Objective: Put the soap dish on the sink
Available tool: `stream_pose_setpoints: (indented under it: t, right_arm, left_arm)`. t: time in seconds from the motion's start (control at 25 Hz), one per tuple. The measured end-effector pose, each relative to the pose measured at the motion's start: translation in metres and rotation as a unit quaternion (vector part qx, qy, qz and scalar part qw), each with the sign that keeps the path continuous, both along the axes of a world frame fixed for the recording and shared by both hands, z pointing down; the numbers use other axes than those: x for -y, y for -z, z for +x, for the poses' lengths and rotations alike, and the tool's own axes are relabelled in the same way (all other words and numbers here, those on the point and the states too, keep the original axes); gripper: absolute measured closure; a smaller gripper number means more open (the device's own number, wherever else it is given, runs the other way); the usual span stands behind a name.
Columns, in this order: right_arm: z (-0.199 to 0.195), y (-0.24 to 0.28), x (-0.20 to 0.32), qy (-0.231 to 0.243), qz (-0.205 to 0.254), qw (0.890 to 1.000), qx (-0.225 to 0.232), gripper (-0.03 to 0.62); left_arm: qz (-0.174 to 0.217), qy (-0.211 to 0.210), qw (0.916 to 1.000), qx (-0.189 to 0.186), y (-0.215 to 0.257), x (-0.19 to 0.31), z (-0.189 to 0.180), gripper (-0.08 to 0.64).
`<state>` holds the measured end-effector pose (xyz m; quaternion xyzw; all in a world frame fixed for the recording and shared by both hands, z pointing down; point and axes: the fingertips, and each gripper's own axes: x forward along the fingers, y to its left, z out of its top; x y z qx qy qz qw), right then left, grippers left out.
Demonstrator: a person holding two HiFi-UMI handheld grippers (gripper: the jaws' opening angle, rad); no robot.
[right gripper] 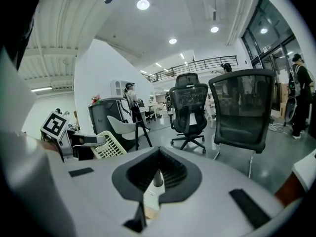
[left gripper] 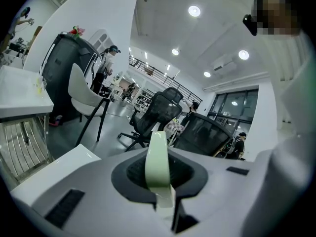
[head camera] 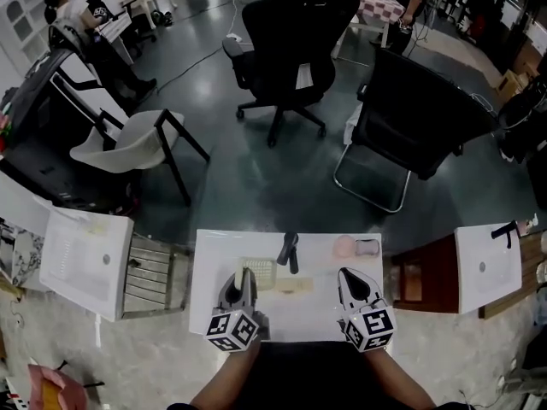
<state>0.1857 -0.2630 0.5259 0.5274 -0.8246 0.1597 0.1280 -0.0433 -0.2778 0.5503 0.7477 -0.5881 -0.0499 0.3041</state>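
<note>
Head view, items listed from the frame's left to its right.

1. Left sink [head camera: 75, 273]: white, lower left, well apart from both of your claws.
2. Middle sink [head camera: 214, 250]: white top at lower centre, directly under both claws. Judged the likely place for the dish, since it is the nearest.
3. Left claw [head camera: 245, 278]: over the near-left part of the middle sink, pointing up the frame. Its jaws are clamped on the dish. In the left gripper view the rim stands between them as a pale green band.
4. Dish [head camera: 259, 272]: pale green lattice, held at the left claw's tip and reaching to the right of it toward the faucet. Its face is turned roughly upward. No view shows whether it touches the white top or hangs just above it.
5. Faucet [head camera: 289, 253]: black, just right of the dish, at the far middle of the sink.
6. Pink items [head camera: 344, 246]: far right part of the top, near the right claw's tip.
7. Right claw [head camera: 349, 277]: jaws together, nothing gripped, well right of the dish.
8. Right sink [head camera: 479, 290]: white, at the right edge.

Key relation: the dish is already in your left claw, with bare top beneath it, left of the faucet. Lowering there looks sufficient.
</note>
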Motion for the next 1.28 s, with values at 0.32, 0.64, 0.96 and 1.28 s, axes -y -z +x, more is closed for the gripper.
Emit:
stream_pose_setpoints:
  t: [0.32, 0.64, 0.96, 1.28]
  right_arm:
    - [-0.032, -0.014, 0.027, -0.003, -0.018, 1.0, -0.015, 0.594]
    - [-0.052, -0.027, 0.045, -0.013, -0.043, 0.999, -0.031, 0.594]
    - [-0.049, -0.035, 0.065, -0.023, -0.05, 0.997, -0.05, 0.594]
    - [-0.048, -0.038, 0.072, -0.007, -0.048, 0.992, -0.12, 0.594]
  left_arm:
    - [-0.021, -0.011, 0.9997, -0.004, -0.033, 0.038, -0.026, 0.515]
    - [-0.056, -0.029, 0.9978, -0.02, -0.072, 0.068, -0.034, 0.515]
    - [-0.108, -0.035, 0.9927, -0.04, -0.133, 0.094, -0.027, 0.515]
    - [-0.138, -0.038, 0.9889, -0.039, -0.184, 0.112, -0.02, 0.515]
